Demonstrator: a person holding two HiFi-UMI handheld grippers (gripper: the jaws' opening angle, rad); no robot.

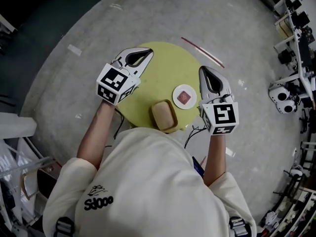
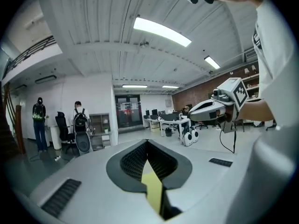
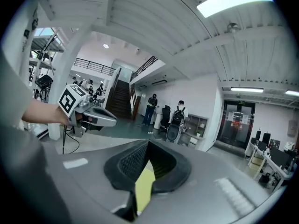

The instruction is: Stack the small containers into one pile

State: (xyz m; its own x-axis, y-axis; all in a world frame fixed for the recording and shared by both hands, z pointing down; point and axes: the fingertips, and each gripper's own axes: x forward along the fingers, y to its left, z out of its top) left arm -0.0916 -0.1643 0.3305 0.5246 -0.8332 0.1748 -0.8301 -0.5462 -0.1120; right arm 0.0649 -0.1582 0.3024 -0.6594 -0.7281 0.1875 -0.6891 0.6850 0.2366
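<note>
Head view: tan rounded box (image 1: 164,115) beside red-centred white dish (image 1: 184,96) on the table (image 1: 170,63); left gripper (image 1: 149,52) and right gripper (image 1: 203,69) closed, empty.

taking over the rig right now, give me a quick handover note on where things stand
Tongs: left tongs shut and empty, held up over the yellow table; right tongs shut and empty, up over the table's right side.
Things: tan rectangular container at the table's near edge; white round dish with a reddish square in it, close beside the container.
Done: no pile visible; the two sit side by side.
Left: lift one onto the other to make one pile.
</note>
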